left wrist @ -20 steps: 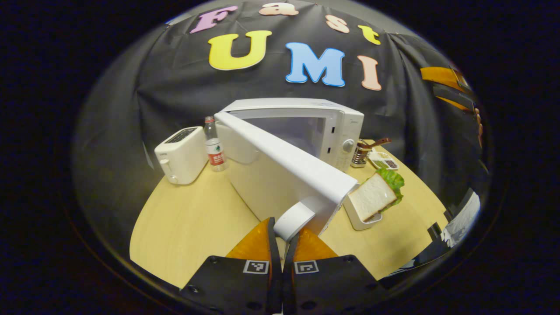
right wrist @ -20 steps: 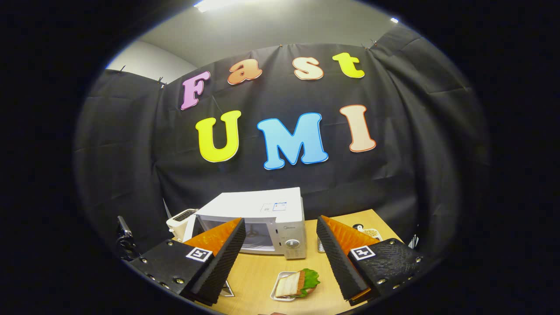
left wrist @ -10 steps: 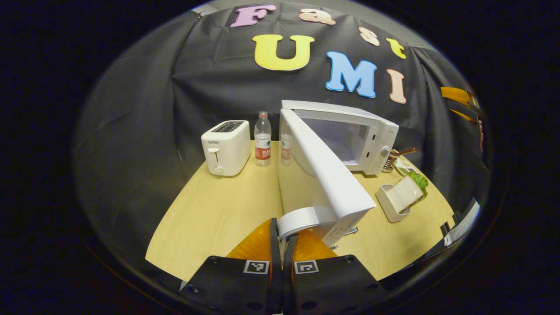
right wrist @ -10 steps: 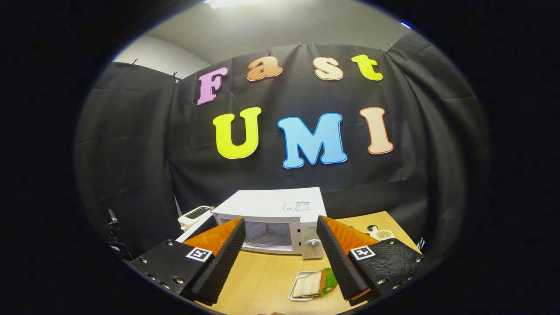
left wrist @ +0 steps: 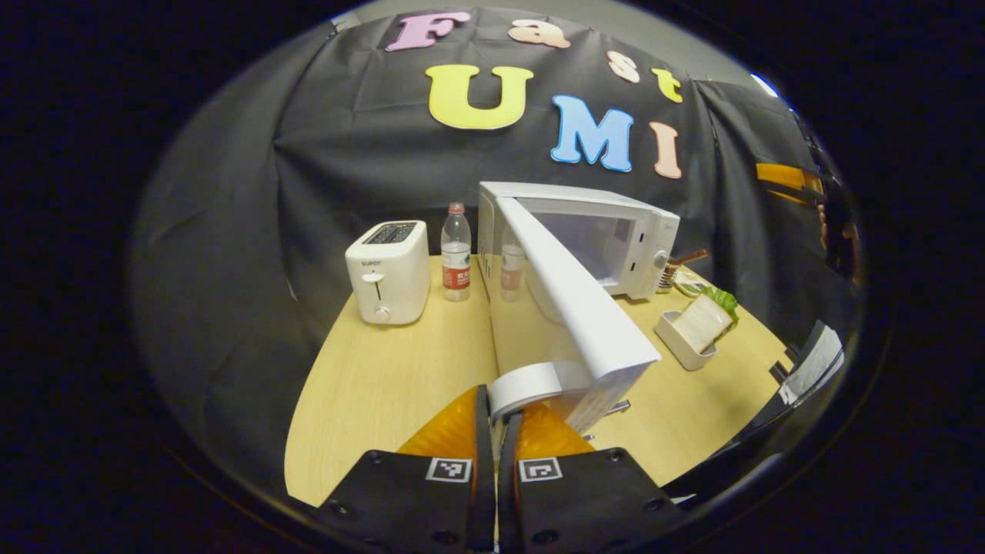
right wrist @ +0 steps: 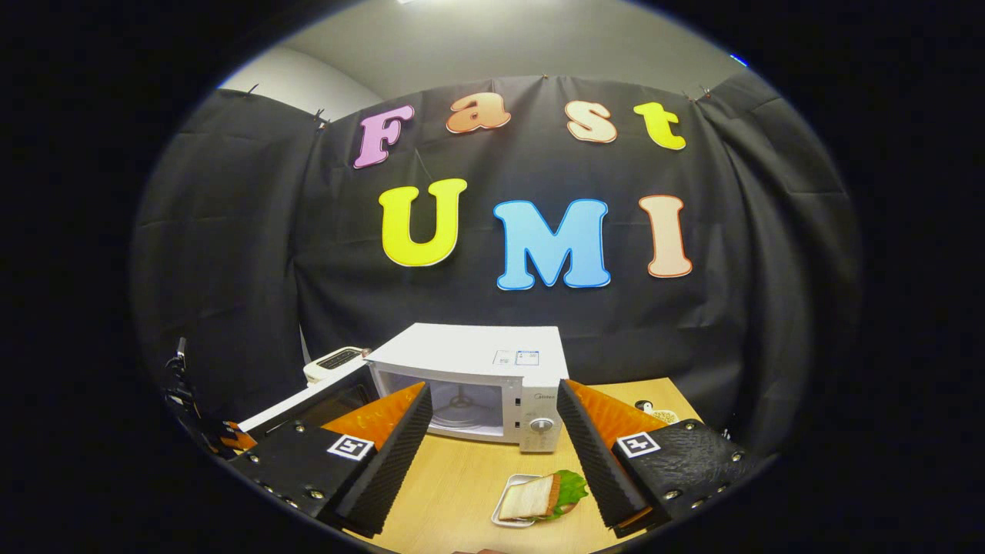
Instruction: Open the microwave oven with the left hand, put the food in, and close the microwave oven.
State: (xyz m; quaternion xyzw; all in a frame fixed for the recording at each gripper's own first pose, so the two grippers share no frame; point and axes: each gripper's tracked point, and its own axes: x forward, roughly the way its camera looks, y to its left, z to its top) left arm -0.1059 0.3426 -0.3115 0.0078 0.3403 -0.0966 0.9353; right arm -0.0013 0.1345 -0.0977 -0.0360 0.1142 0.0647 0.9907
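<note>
The white microwave [left wrist: 608, 231] [right wrist: 477, 362] stands at the back of the wooden table with its door [left wrist: 577, 308] swung wide toward me. My left gripper [left wrist: 496, 415] is shut on the door's white handle [left wrist: 531, 385] at the door's near end. The cavity with its turntable [right wrist: 462, 404] is exposed. A sandwich with lettuce [left wrist: 704, 319] [right wrist: 539, 496] lies in a small white tray [left wrist: 677, 342] right of the door. My right gripper [right wrist: 492, 454] hangs open above the table, with the tray below and between its fingers.
A white toaster [left wrist: 388, 269] and a water bottle [left wrist: 455, 252] stand left of the microwave. A utensil holder [left wrist: 677, 269] and a small dish [right wrist: 660, 412] sit to its right. Bare tabletop [left wrist: 385, 377] lies left of the door.
The door has swung further open with my left gripper on its handle. The right gripper view has shifted slightly, and the open door's edge now shows at its left.
</note>
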